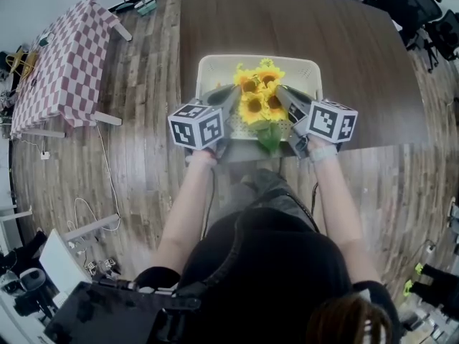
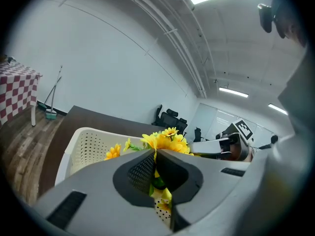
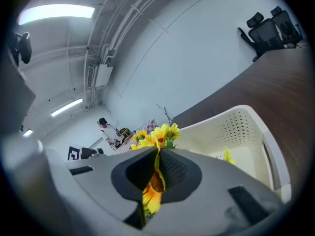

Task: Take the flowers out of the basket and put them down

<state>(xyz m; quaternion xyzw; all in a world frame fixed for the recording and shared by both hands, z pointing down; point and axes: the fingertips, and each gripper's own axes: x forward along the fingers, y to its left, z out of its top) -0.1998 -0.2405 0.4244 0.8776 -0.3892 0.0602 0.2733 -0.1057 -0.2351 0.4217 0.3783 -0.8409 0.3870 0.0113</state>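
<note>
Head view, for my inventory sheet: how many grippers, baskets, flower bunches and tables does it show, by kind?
Grippers: 2 (left gripper, right gripper)
Basket: 1
Flower bunch: 1
Tables: 2 (dark table, checked table)
Total: 6

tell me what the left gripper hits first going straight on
The flowers: the left gripper is already shut on them. Past them, perhaps the far wall of the basket, but depth is unclear.
</note>
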